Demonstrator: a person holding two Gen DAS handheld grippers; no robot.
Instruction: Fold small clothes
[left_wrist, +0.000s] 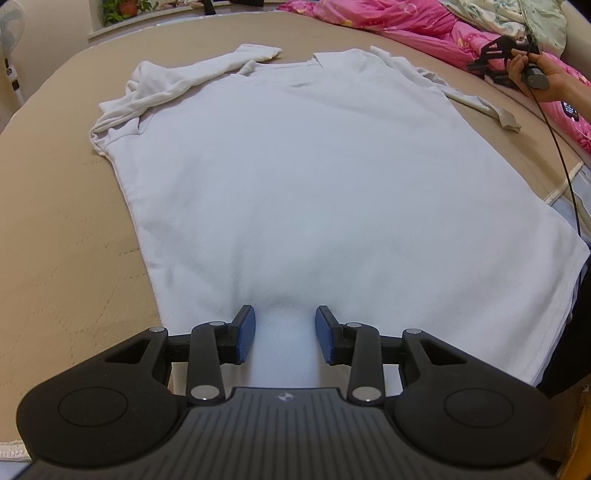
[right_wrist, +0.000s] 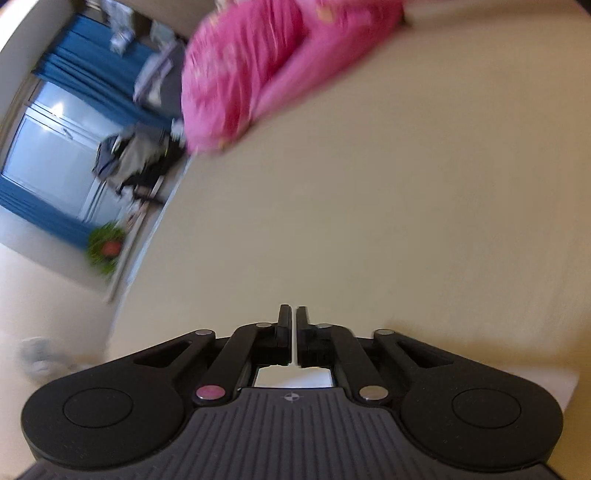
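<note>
White shirt (left_wrist: 314, 177) spread flat on the bed (left_wrist: 55, 240).
Left gripper (left_wrist: 285, 334) fingers apart over its lower hem; right gripper (right_wrist: 294, 332) fingers nearly together, empty.

shirt (left_wrist: 314, 177): flat on bed (left_wrist: 55, 240), middle
sleeves: one bunched at far left, other out to far right
blanket (left_wrist: 424, 26): behind shirt, far right of bed
plant (left_wrist: 125, 7): on ledge behind bed, far left
fan (left_wrist: 9, 44): left of bed
left gripper (left_wrist: 285, 334): over near edge of shirt
right gripper (left_wrist: 491, 59): far right, above the blanket
</note>
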